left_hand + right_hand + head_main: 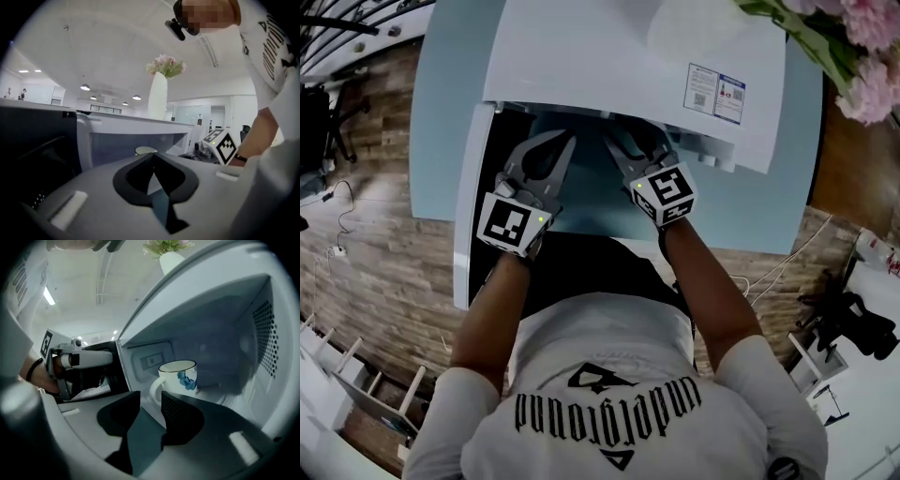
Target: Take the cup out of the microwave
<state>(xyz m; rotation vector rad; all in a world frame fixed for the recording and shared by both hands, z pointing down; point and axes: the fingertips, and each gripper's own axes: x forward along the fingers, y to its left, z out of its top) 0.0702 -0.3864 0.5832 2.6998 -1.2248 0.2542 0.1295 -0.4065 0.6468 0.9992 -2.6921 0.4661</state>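
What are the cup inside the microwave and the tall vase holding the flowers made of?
Cup: probably glazed ceramic; glossy white, dark rim line, blue painted motif.
Vase: smooth plain white, likely ceramic, though plastic or glass cannot be ruled out from here.

Cannot see the cup [178, 376] from the head view, under the microwave [609, 56] top; past the left tongs [153, 159] glimpse only its rim; behind the right tongs [150, 398] lose its base.
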